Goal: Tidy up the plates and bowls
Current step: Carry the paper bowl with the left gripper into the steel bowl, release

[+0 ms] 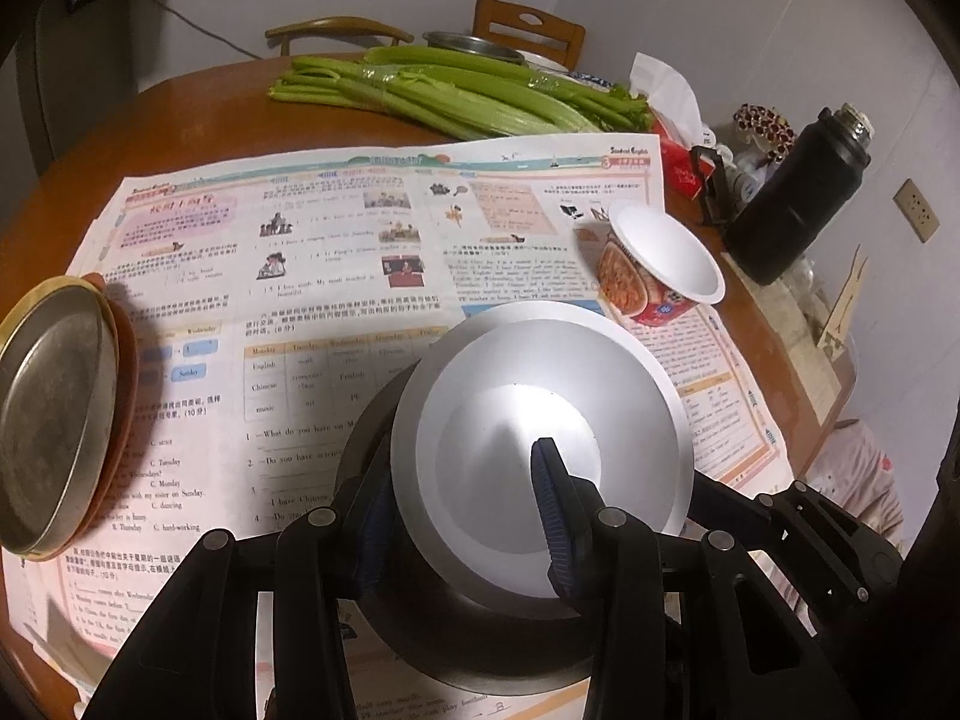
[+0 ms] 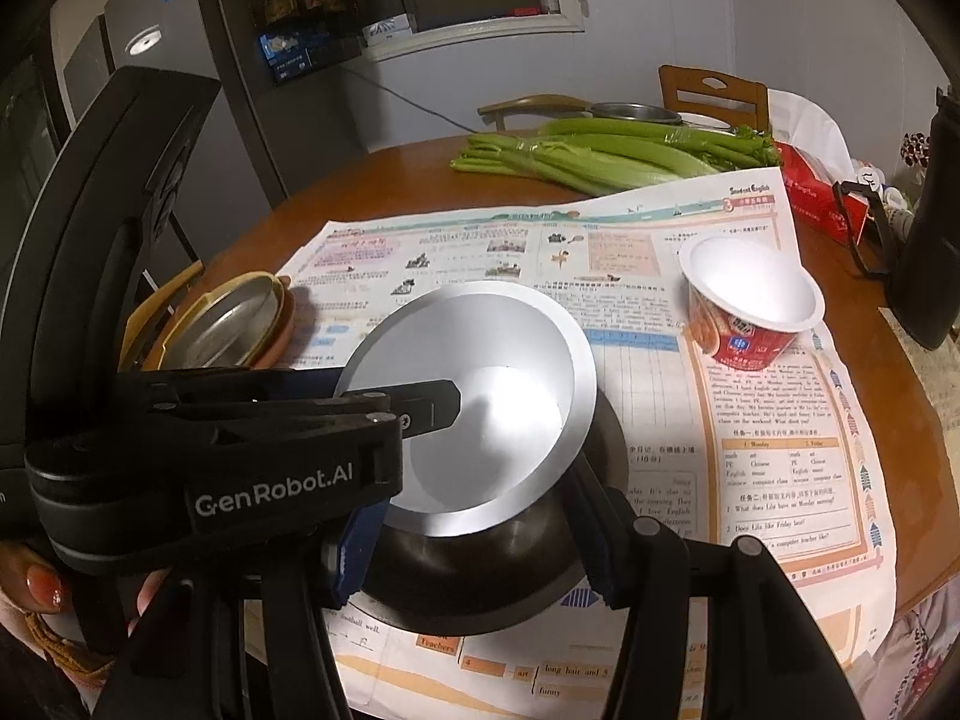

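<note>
A white bowl (image 1: 510, 420) (image 2: 498, 360) sits tilted inside a dark steel bowl (image 1: 480, 642) (image 2: 516, 546), just above the newspaper. My left gripper (image 1: 462, 498) (image 2: 420, 420) is shut on the white bowl's rim, with one blue pad inside the bowl and the other outside. My right gripper (image 2: 477, 546) is shut on the dark steel bowl, a blue pad pressing each side. A metal plate (image 1: 54, 414) (image 2: 228, 324) rests on an orange plate at the left. An instant-noodle paper bowl (image 1: 660, 264) (image 2: 750, 300) stands at the right.
A newspaper (image 1: 312, 252) (image 2: 780, 480) covers the round wooden table (image 1: 198, 120). Celery (image 1: 456, 96) (image 2: 612, 156) lies at the back, with a steel basin (image 1: 474, 45) behind it. A red tissue box (image 2: 822, 198) and a black flask (image 1: 798, 198) stand at the right. A hand (image 2: 42, 582) holds the left gripper.
</note>
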The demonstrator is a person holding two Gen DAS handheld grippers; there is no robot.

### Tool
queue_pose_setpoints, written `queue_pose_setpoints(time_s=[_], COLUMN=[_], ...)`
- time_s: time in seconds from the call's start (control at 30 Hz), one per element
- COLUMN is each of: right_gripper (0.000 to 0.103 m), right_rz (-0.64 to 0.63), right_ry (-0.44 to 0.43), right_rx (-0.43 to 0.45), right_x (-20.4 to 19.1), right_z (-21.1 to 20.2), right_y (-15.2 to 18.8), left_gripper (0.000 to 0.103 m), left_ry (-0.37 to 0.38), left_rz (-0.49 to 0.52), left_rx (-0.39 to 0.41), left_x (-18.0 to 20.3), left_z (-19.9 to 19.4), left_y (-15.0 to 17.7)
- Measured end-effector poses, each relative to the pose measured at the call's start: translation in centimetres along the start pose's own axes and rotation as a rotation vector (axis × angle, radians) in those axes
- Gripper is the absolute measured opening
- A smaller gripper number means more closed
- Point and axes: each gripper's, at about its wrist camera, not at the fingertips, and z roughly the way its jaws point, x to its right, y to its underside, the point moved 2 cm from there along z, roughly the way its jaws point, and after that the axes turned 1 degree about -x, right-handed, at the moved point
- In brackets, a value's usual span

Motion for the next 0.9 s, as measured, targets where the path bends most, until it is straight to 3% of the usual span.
queue_pose_setpoints(time_s=[0.4, 0.9], right_gripper=[0.057, 0.057], right_rz=[0.014, 0.088], right_ry=[0.022, 0.052], right_rx=[0.003, 0.064], right_x=[0.9, 4.3], right_z=[-0.1, -2.1], right_y=[-0.2, -0.9], left_gripper=[0.044, 0.046], left_ry=[-0.009, 0.004], left_rz=[0.004, 0.034], left_rx=[0.002, 0.074], left_x=[-0.2, 1.3], left_z=[0.0, -2.0], left_y=[-0.1, -2.5])
